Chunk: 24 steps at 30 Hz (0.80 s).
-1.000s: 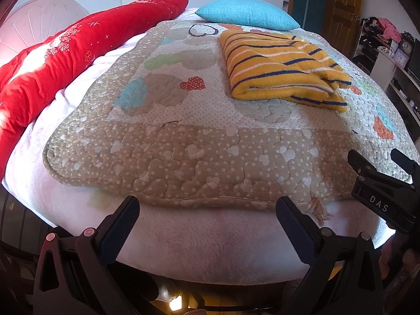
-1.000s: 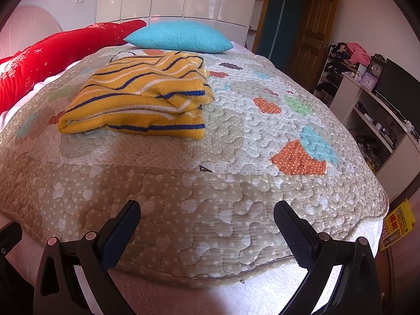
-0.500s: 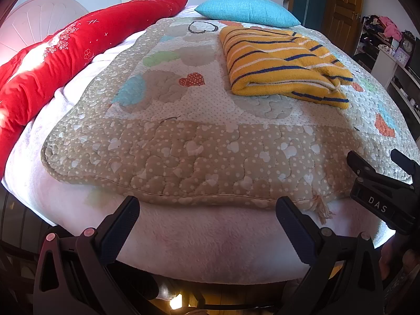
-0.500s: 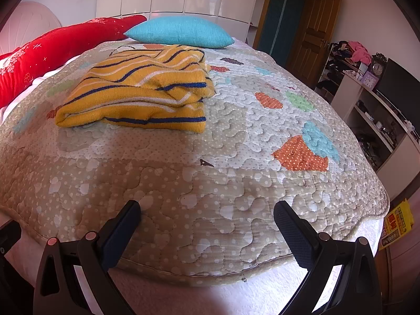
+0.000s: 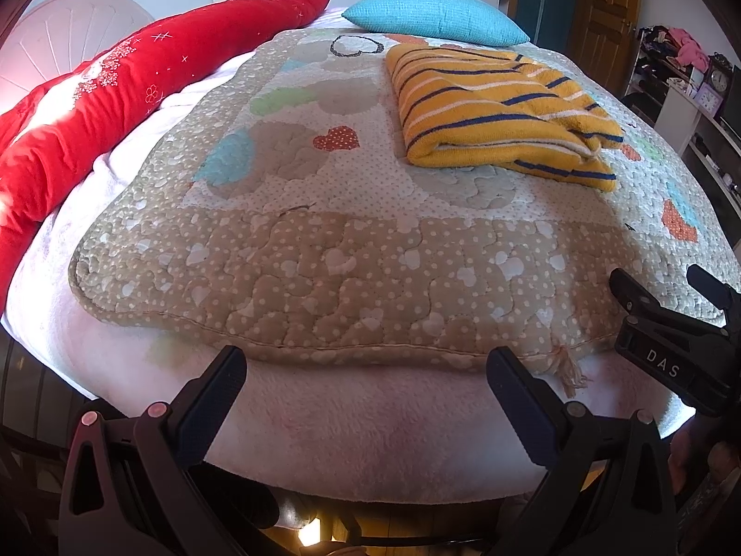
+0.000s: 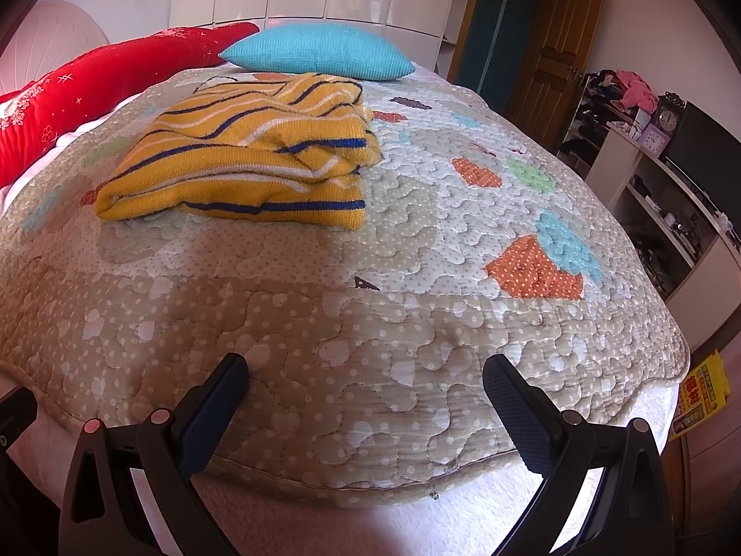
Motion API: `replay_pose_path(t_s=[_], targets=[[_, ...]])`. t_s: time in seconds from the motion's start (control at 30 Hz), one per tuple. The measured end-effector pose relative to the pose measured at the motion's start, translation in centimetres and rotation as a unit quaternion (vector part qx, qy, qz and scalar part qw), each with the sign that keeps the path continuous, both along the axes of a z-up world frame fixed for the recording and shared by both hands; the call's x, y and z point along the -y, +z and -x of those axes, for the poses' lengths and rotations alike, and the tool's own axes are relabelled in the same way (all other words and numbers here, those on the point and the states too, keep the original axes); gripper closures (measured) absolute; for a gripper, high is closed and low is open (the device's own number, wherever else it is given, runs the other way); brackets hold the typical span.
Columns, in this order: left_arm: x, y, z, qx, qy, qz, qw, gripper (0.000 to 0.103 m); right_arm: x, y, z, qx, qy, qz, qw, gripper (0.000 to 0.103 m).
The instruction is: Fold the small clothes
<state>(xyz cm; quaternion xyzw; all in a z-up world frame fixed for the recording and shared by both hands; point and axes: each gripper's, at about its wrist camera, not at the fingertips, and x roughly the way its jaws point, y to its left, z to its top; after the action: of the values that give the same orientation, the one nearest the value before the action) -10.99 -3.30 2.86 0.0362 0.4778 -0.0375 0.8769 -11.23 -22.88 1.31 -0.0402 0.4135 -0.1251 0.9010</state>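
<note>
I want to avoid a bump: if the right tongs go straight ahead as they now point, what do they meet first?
Probably the quilt on the bed; the open right tongs aim at its beige border, well short of the striped sweater. Depth is unclear.

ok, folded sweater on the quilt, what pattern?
Sweater: yellow with navy and white stripes; clearest in right wrist view.

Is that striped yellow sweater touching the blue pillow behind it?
Cannot tell. In the right wrist view the sweater overlaps the pillow's lower edge; the left wrist view leaves it just as unclear.
</note>
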Motion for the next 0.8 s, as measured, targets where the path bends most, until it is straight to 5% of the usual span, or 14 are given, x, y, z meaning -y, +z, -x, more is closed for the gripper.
replay_pose_path(t_s=[0.8], targets=[[0.1, 0.1, -0.2, 0.004, -0.001, -0.003, 1.0000, 0.000, -0.3, 1.0, 0.2, 0.011, 0.008, 0.004, 1.000, 0.001]])
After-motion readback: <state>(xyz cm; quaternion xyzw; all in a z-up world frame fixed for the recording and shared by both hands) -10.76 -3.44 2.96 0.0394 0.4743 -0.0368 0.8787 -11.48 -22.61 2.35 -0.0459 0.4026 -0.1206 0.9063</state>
